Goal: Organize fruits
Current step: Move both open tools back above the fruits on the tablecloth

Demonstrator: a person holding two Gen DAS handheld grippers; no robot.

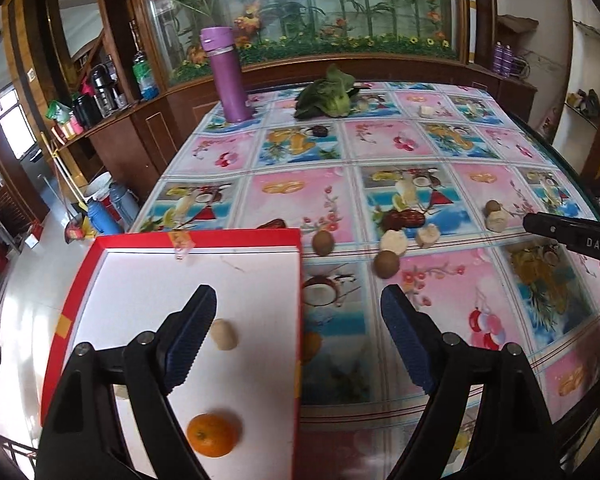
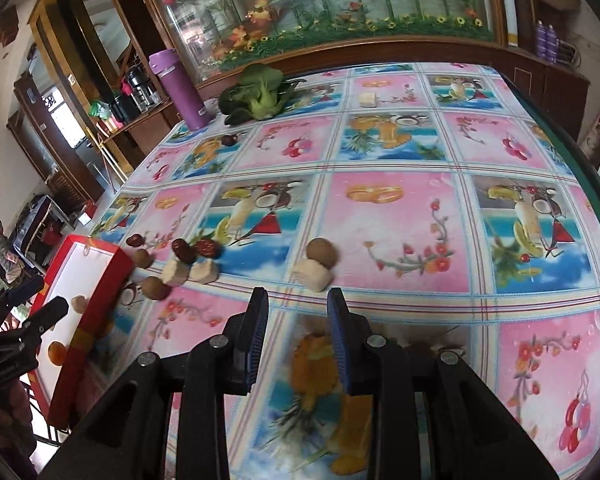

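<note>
The left gripper [image 1: 298, 312], jaws spread and empty, is hanging over the red box [image 1: 100, 248] where an orange [image 1: 212, 434] is lying, while the right gripper [image 2: 298, 300], jaws parted (also empty), is seemingly lining up on the brown fruit [image 2: 321, 253] on the bench [image 2: 396, 216], needing to descend and close.

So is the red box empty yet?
No. The box holds an orange and a pale piece; more fruit lies on the table.

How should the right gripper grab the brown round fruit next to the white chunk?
Probably from above, the right gripper closing its fingers across the kiwi's left and right flanks. The white chunk touches its near side, so front-to-back leaves no room.
</note>
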